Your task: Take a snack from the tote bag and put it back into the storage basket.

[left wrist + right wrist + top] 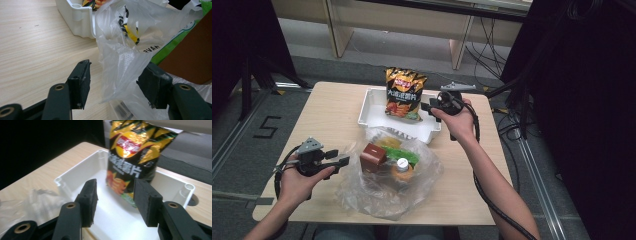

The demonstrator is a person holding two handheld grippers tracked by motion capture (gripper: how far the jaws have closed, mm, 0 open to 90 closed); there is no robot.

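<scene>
A black-and-orange chip bag [404, 93] stands upright in a white tray [371, 107] at the back of the table. My right gripper [426, 107] hovers just right of it, over the tray's right end. In the right gripper view it [115, 182] is open and holds nothing, with the chip bag [135, 152] beyond its jaws. A clear plastic bag [387, 180] lies in front of the tray, holding a brown box [373, 156], a green packet [406, 156] and a white-capped bottle [402, 167]. My left gripper [341, 156] is open at its left edge, a loose fold of plastic bag [120, 57] between the jaws [117, 66].
The wooden table [329, 115] has bare surface to the left of the tray and along the right side. Floor and dark stands surround the table. In the left gripper view the tray's corner [75, 17] lies just behind the plastic bag.
</scene>
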